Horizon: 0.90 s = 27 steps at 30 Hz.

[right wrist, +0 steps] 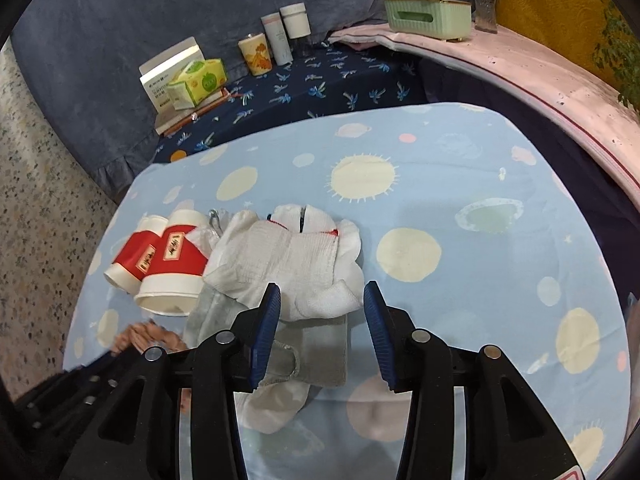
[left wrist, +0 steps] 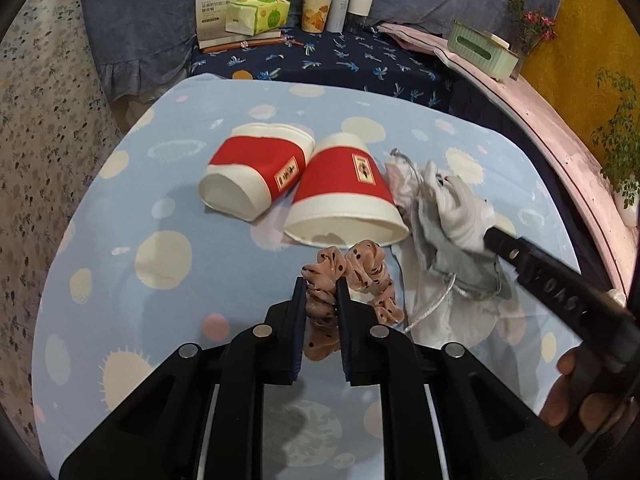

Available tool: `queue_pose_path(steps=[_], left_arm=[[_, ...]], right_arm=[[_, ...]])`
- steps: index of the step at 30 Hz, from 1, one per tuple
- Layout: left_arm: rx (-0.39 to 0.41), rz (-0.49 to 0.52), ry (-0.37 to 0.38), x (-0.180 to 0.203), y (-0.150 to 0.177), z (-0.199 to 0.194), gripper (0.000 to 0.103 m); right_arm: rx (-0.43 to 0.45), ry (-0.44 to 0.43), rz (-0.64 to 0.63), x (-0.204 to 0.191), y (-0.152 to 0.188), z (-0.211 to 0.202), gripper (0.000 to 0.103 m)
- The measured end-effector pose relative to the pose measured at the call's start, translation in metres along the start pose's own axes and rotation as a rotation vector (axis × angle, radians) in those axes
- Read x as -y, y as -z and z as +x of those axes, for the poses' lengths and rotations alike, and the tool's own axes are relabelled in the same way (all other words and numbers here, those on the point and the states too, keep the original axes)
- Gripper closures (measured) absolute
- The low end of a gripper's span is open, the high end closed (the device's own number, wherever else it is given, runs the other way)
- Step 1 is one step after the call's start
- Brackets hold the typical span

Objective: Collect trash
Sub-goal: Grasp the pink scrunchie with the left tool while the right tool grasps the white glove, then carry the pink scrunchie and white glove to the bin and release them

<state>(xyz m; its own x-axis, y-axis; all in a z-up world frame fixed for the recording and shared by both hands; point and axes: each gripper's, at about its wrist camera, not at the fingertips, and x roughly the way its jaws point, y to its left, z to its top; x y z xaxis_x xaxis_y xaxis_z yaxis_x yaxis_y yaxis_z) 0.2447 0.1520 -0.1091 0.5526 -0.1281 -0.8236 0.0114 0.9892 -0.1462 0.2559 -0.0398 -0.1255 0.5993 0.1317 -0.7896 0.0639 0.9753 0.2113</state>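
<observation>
Two red and white paper cups (left wrist: pixel 256 168) (left wrist: pixel 344 196) lie on their sides on the light blue planet-print table (left wrist: pixel 120 264). My left gripper (left wrist: pixel 320 286) is shut on a pink dotted scrunchie (left wrist: pixel 360 272) just in front of the cups. My right gripper (right wrist: pixel 322 294) is open, its jaws on either side of white cotton gloves (right wrist: pixel 296 260) that lie on a grey cloth (right wrist: pixel 320 352). The cups also show at the left in the right wrist view (right wrist: pixel 168 264). The right gripper enters the left wrist view from the right (left wrist: pixel 492 240), touching the gloves (left wrist: pixel 456 208).
Behind the table a dark blue patterned surface (left wrist: pixel 352 64) holds a white box (left wrist: pixel 224 12), a green tissue pack (left wrist: pixel 260 12), a printed cup (left wrist: pixel 316 12) and two white containers (left wrist: pixel 352 4). A pink ledge (left wrist: pixel 560 128) with a green tissue box (left wrist: pixel 480 48) curves along the right.
</observation>
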Motion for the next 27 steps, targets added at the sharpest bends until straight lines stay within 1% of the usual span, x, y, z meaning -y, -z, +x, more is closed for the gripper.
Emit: queue_pose_path(steps=[1, 3, 4, 6, 9, 14, 20, 27], left_arm=[[0.003, -0.003, 0.002, -0.001, -0.002, -0.001, 0.089], [0.011, -0.003, 0.004, 0.0, -0.005, -0.004, 0.089], [0.015, -0.001, 0.006, 0.002, -0.006, -0.006, 0.089], [0.025, 0.005, 0.005, 0.006, -0.008, -0.01, 0.089], [0.042, 0.007, 0.017, 0.013, -0.012, -0.019, 0.089], [0.082, 0.028, 0.044, 0.033, -0.018, -0.041, 0.089], [0.132, 0.074, 0.086, 0.072, -0.02, -0.072, 0.089], [0.186, 0.158, 0.142, 0.132, -0.012, -0.109, 0.089]], right_arm=[[-0.006, -0.001, -0.001, 0.0, 0.001, 0.002, 0.075], [-0.024, -0.005, -0.003, 0.001, 0.003, 0.005, 0.09], [-0.023, -0.005, -0.001, 0.002, 0.004, 0.004, 0.091], [-0.01, -0.007, -0.001, 0.004, 0.005, -0.004, 0.094], [0.017, -0.01, 0.008, 0.009, 0.004, -0.019, 0.094], [0.091, -0.006, 0.024, 0.023, -0.002, -0.057, 0.094], [0.19, 0.003, 0.049, 0.046, -0.008, -0.113, 0.094], [0.299, 0.032, 0.099, 0.087, -0.002, -0.178, 0.094]])
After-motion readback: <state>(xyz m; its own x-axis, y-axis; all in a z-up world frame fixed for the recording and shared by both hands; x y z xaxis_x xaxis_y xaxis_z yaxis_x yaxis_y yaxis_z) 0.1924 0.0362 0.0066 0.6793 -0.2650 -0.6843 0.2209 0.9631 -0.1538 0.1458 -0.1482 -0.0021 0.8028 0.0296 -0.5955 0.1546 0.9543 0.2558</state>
